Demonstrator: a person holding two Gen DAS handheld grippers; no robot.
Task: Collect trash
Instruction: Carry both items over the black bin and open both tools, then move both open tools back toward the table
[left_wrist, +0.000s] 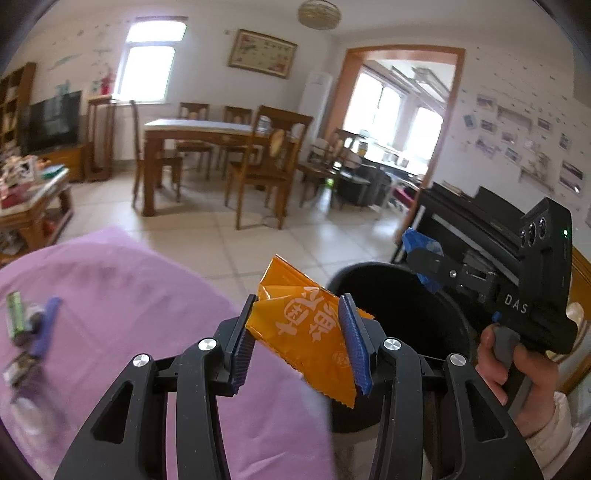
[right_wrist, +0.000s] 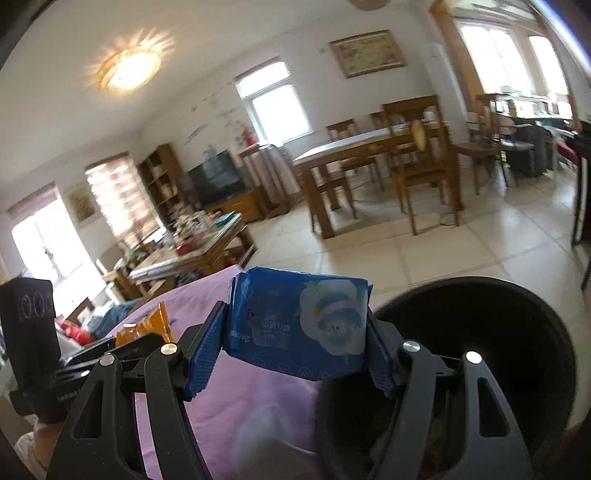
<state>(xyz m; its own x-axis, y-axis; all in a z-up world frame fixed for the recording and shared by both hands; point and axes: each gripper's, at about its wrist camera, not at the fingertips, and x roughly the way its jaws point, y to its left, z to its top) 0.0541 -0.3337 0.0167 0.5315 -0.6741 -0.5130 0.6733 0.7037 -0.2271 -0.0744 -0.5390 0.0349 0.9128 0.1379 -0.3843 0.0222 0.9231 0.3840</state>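
My left gripper (left_wrist: 301, 332) is shut on an orange snack wrapper (left_wrist: 306, 332), held over the right edge of the purple cloth (left_wrist: 147, 295), beside the black bin (left_wrist: 406, 306). My right gripper (right_wrist: 295, 332) is shut on a blue wet-wipes pack (right_wrist: 303, 325), just left of the black bin's (right_wrist: 498, 332) open mouth. In the left wrist view the right gripper (left_wrist: 424, 266) hangs over the bin with the blue pack (left_wrist: 421, 243), a hand (left_wrist: 517, 365) on its handle. In the right wrist view the left gripper (right_wrist: 122, 341) shows at the left with the orange wrapper (right_wrist: 147, 325).
More litter lies on the purple cloth at the left: a green wrapper (left_wrist: 16, 314), a blue strip (left_wrist: 46, 325) and other blurred bits. A cluttered coffee table (left_wrist: 33, 206), a dining table with chairs (left_wrist: 221, 147) and a black piano (left_wrist: 480, 221) stand around on the tiled floor.
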